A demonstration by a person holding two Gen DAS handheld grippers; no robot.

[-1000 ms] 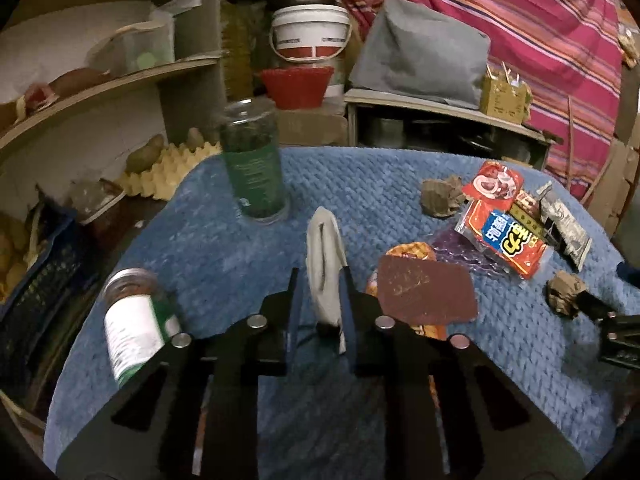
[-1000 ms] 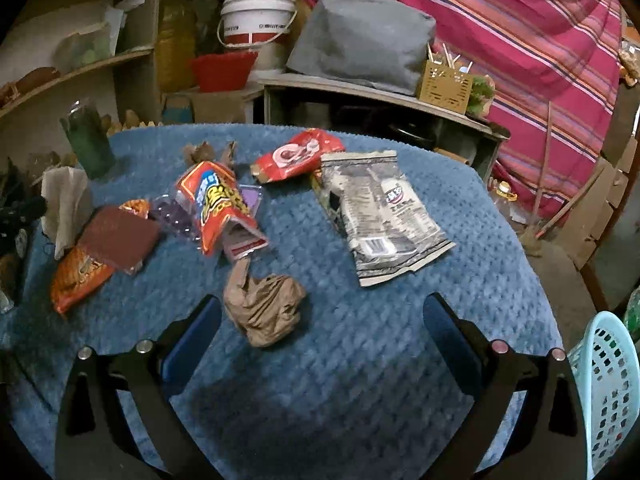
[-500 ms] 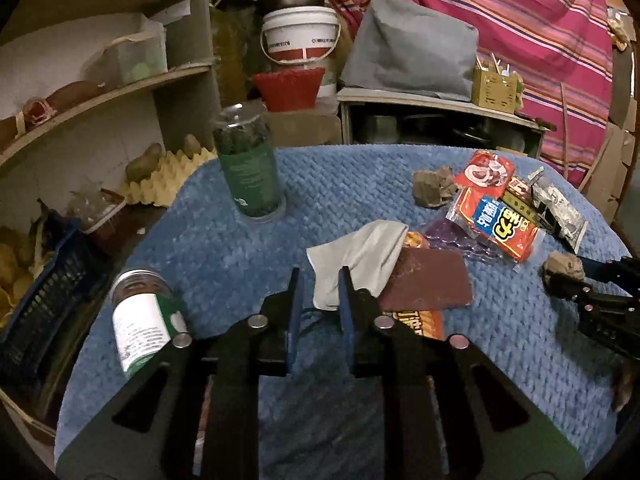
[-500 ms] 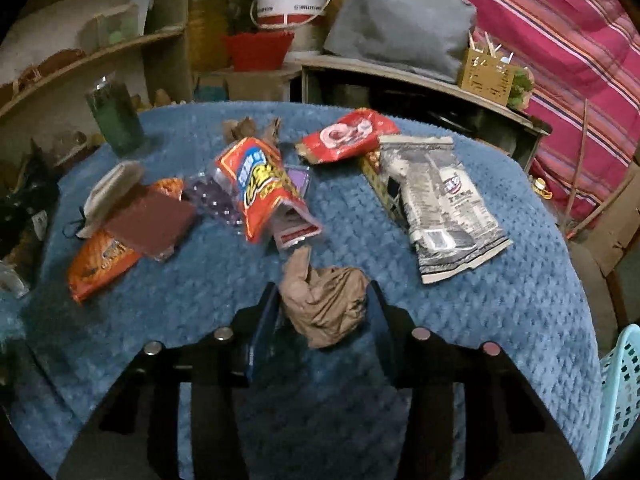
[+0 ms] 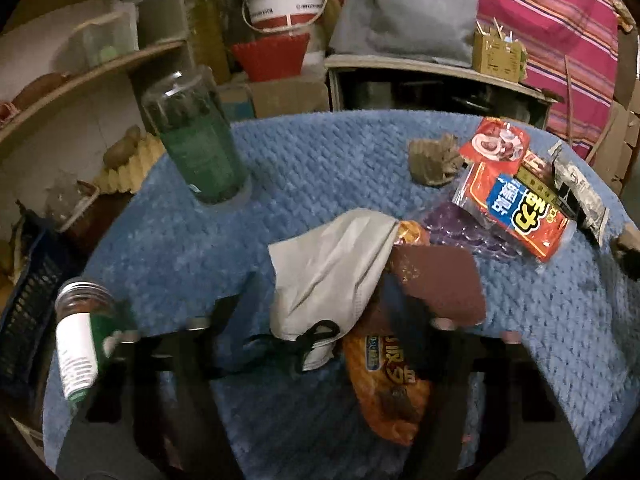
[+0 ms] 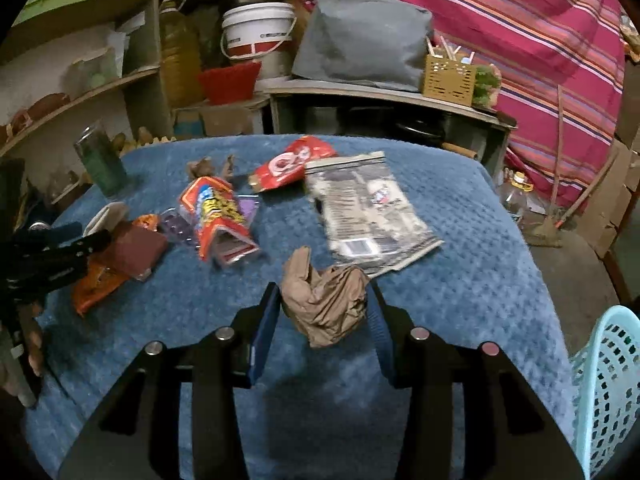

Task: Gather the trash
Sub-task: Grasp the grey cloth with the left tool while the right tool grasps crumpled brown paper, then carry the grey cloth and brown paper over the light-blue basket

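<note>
My left gripper [image 5: 324, 312] is open, its jaws either side of a grey face mask [image 5: 332, 264] that lies on the blue tablecloth [image 5: 300, 168], draped over a brown packet [image 5: 440, 280] and an orange snack bag [image 5: 388, 384]. My right gripper [image 6: 324, 312] is shut on a crumpled brown paper wad [image 6: 326, 304] and holds it just above the cloth. Red snack bags [image 6: 216, 216] [image 6: 292, 164], a silver bag [image 6: 368, 216], a purple tray [image 5: 468, 224] and another brown wad [image 5: 434, 160] lie further back.
A green glass jar [image 5: 200, 140] stands at the back left and a tin can [image 5: 80, 340] lies at the left edge. A light blue basket [image 6: 608, 384] sits beside the table, low right. Shelves, a white bucket [image 6: 256, 36] and a grey bag stand behind.
My left gripper opened and let the mask fall onto the packets. My right gripper moved forward, closed on the brown paper wad and lifted it slightly.
</note>
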